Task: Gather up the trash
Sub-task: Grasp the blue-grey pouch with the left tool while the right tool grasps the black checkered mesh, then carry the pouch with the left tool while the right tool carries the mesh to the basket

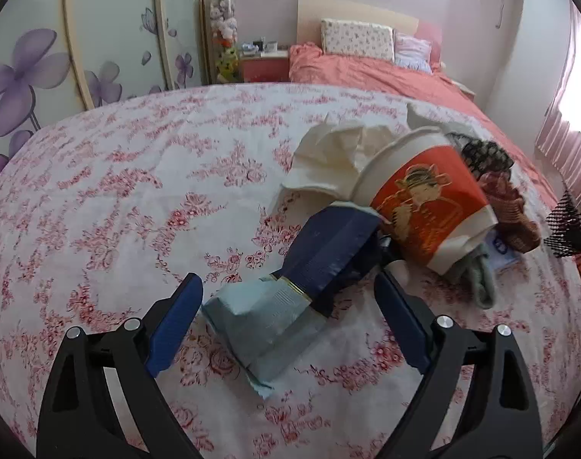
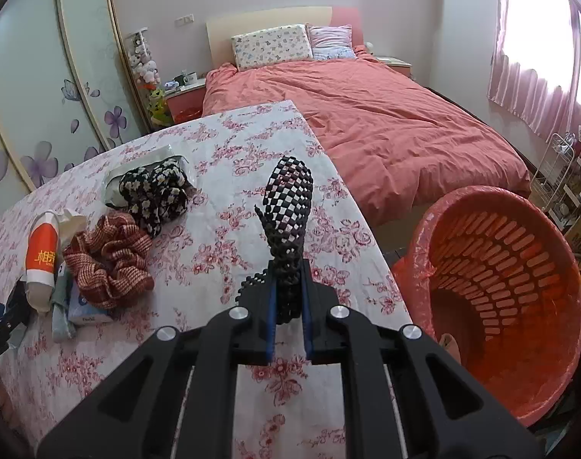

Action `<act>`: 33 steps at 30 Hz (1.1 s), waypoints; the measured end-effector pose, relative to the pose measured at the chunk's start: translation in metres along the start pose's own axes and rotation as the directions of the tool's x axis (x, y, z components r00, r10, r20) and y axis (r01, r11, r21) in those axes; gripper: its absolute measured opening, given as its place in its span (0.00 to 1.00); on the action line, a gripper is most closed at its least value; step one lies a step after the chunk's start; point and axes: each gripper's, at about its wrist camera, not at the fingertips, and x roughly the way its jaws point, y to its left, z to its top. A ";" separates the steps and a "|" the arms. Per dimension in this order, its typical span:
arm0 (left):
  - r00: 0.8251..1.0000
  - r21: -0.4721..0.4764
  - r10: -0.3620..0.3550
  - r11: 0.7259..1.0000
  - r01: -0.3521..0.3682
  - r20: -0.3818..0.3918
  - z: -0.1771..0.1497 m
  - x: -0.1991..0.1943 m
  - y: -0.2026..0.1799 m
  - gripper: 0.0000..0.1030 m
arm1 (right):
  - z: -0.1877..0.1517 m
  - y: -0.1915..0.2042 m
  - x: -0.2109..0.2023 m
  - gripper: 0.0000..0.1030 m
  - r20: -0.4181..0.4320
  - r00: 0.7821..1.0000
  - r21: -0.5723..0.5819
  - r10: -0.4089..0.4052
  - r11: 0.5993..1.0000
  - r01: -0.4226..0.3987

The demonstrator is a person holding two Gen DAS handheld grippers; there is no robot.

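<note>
My left gripper is open and hangs low over the floral tablecloth. A crumpled packet, pale blue at one end and navy at the other, lies between its fingers without being pressed. Just beyond it a red and white paper cup lies on its side against a crumpled white tissue. My right gripper is shut on a black foam mesh sleeve, which sticks up above the table. The red slotted basket stands to the right of it, below the table's edge.
A red-and-white scrunchie, a black flowered scrunchie and a small tissue pack lie on the table's left part. Behind the table is a bed with a coral cover. A wire rack stands by the curtain.
</note>
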 end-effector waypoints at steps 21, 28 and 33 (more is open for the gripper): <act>0.996 -0.020 -0.051 0.998 0.052 0.076 0.000 -0.041 -0.004 0.61 | -0.015 -0.005 -0.043 0.11 0.035 0.999 0.007 0.021 1.000 -0.021; 0.986 0.021 -0.107 0.994 0.105 0.126 0.003 -0.072 -0.031 0.61 | -0.019 -0.014 -0.073 0.11 0.076 0.997 0.022 0.034 0.999 -0.035; 0.976 0.063 -0.160 0.986 0.153 0.148 0.005 -0.085 -0.061 0.61 | -0.023 -0.029 -0.093 0.11 0.109 0.994 0.042 0.033 0.998 -0.038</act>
